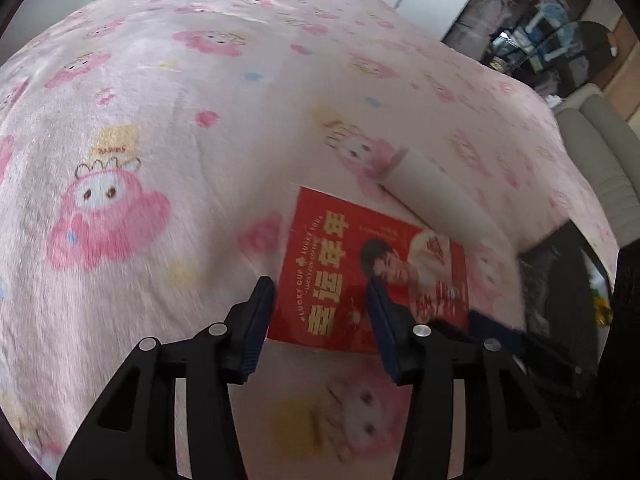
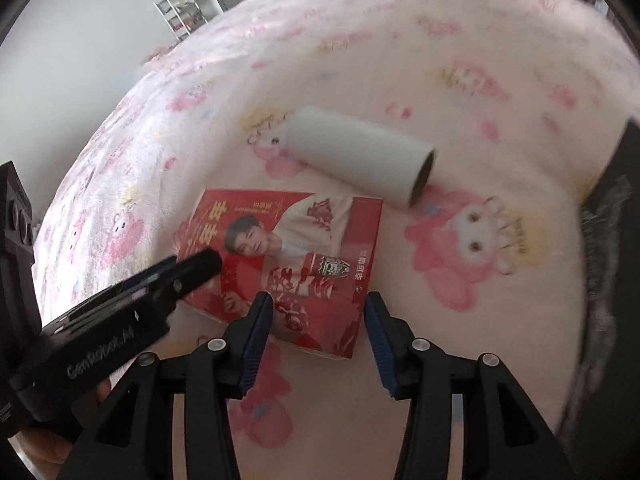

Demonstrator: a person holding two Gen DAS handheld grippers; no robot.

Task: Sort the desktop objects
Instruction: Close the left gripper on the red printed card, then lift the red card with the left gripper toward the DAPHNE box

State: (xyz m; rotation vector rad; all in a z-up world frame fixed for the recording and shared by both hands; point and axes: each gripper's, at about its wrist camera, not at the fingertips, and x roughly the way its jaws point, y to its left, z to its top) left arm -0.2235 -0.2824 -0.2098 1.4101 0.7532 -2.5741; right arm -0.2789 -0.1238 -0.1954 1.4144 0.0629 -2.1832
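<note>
Pink fleece blanket (image 1: pixel 160 100) with cartoon figures all over the surface; behind it a pale wall and a shelf rack (image 2: pixel 180 8).

Near the front edge of the blanket, flat and face up: red box (image 1: pixel 360 272) with gold characters and a printed portrait. Just beyond its far corner, on its side: white roll (image 1: pixel 432 196) with a hollow core, close to the box; touching or not, cannot tell.

Left gripper (image 1: pixel 322 316): pointing steeply down at the near part of the box, jaws moderately apart, blue pads on both sides of the box's near left portion, not seen pressing on it, nothing held.

Right gripper (image 2: pixel 316 320): also tilted down, jaws at a middle width, near right corner of the box showing between the pads, no clamp visible, nothing lifted.

Seen from the right wrist: left gripper's black finger reaching in from the left, over the box's left side.
</note>
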